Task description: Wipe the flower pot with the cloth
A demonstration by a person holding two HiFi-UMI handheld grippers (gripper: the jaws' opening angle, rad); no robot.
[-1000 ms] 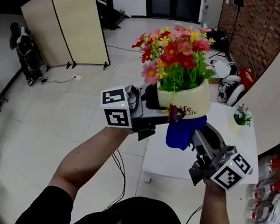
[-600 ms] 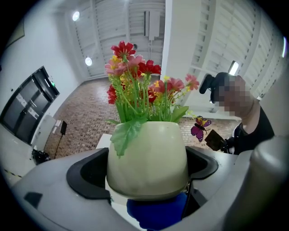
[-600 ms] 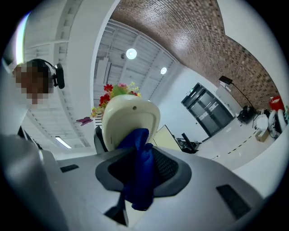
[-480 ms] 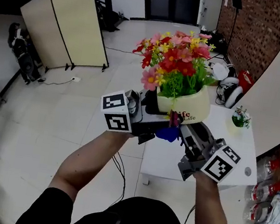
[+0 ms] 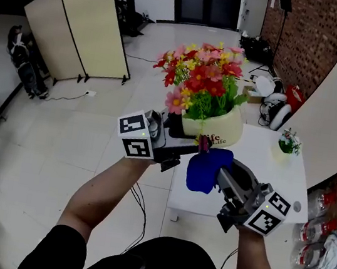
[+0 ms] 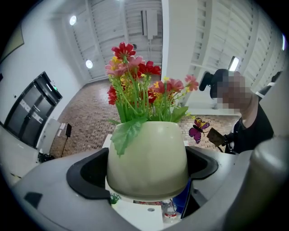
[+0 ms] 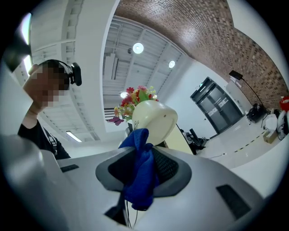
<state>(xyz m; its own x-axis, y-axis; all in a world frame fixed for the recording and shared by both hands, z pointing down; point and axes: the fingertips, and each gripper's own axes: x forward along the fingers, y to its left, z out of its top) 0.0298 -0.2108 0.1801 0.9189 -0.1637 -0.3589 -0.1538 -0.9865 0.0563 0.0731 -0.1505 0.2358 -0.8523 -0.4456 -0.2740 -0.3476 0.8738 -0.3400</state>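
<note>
A cream flower pot (image 5: 215,129) full of red, pink and yellow artificial flowers (image 5: 200,75) is held up in the air, tilted, by my left gripper (image 5: 179,125), which is shut on its sides. In the left gripper view the flower pot (image 6: 148,158) fills the space between the black pads (image 6: 88,173). My right gripper (image 5: 221,171) is shut on a blue cloth (image 5: 204,169) just below the pot's underside. The right gripper view shows the blue cloth (image 7: 140,169) bunched between the jaws, its top touching the flower pot (image 7: 152,122).
A white table (image 5: 241,193) lies below, with a small potted plant (image 5: 288,143) at its far right. A beige folding screen (image 5: 81,22) stands on the floor at left. Bags and headphones (image 5: 278,100) lie by the brick wall. Bottles (image 5: 322,247) sit at lower right.
The right gripper has swung down and to the right with the cloth, so more of the cloth shows below the pot. The pot and left gripper shifted slightly left.
</note>
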